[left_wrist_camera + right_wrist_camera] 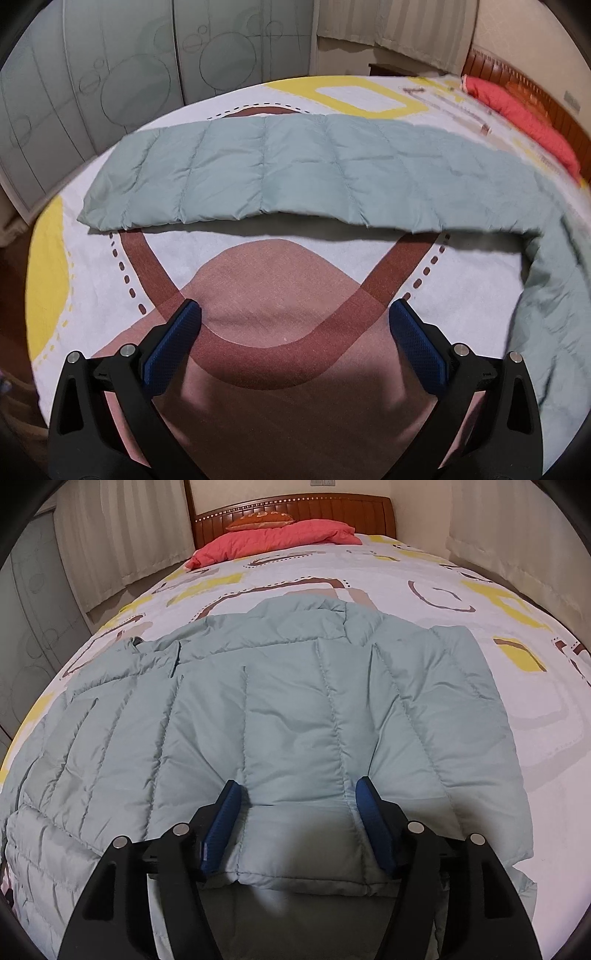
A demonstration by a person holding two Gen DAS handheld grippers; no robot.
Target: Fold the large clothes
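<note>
With the jacket [280, 709] spread flat for folding, the right gripper [297, 805] straddles its hem unclamped; the left gripper [295, 332] hangs wide, empty.

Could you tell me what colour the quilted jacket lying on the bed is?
The quilted jacket is pale sage green, clearest in the right wrist view.

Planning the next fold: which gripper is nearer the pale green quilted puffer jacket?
Right. The right gripper straddles the pale green quilted puffer jacket, jaws open; the left gripper hangs over bare bedsheet, short of it.
</note>
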